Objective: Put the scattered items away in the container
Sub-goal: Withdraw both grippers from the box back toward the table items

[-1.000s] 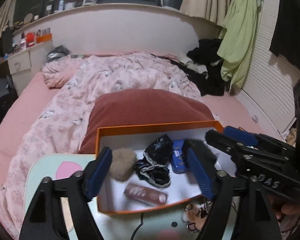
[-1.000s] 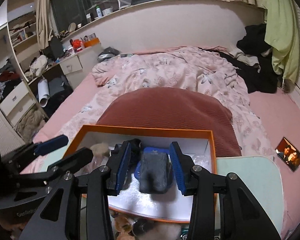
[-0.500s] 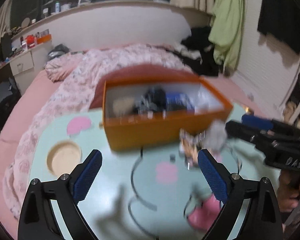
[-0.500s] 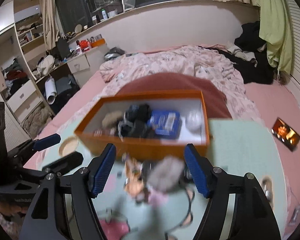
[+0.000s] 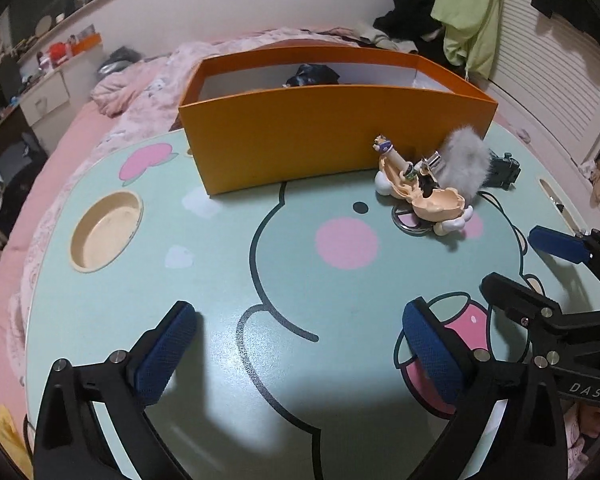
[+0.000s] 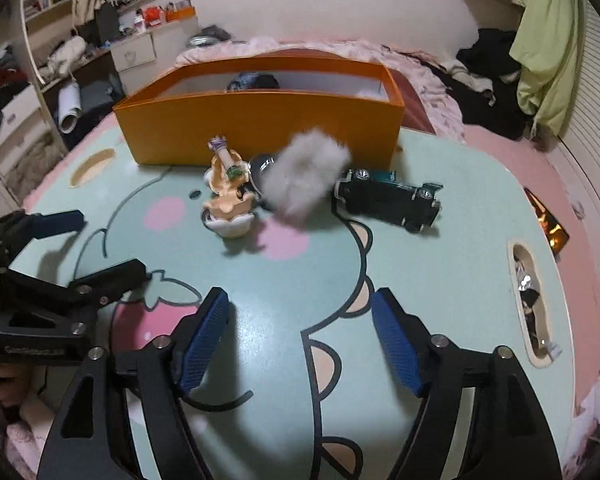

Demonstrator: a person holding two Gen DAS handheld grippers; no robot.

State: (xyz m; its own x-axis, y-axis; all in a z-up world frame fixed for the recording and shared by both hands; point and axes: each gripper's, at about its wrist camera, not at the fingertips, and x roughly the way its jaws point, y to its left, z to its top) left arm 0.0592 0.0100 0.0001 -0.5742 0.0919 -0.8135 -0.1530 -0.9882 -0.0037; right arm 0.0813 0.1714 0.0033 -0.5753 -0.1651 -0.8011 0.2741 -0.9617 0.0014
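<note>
An orange box (image 5: 332, 136) stands at the far side of a mint cartoon table; a dark item shows above its rim. It also shows in the right wrist view (image 6: 260, 128). In front of it lie a small figurine keychain (image 5: 416, 194) (image 6: 228, 196), a grey fluffy pom-pom (image 5: 466, 164) (image 6: 306, 178) and a black toy car (image 6: 388, 200) (image 5: 504, 170). My left gripper (image 5: 300, 356) is open and empty, low over the near table. My right gripper (image 6: 300, 344) is open and empty, short of the items. It shows at right in the left wrist view (image 5: 540, 264).
The table (image 5: 300, 280) has a round cup recess (image 5: 106, 230) at left and a slot (image 6: 530, 304) with small things at right. A bed with a pink quilt (image 5: 148, 80) lies behind. Shelves and drawers (image 6: 40, 80) stand at left.
Both grippers have pulled back and down from over the box to low above the near table. The right gripper let go of the blue item into the box and opened wide.
</note>
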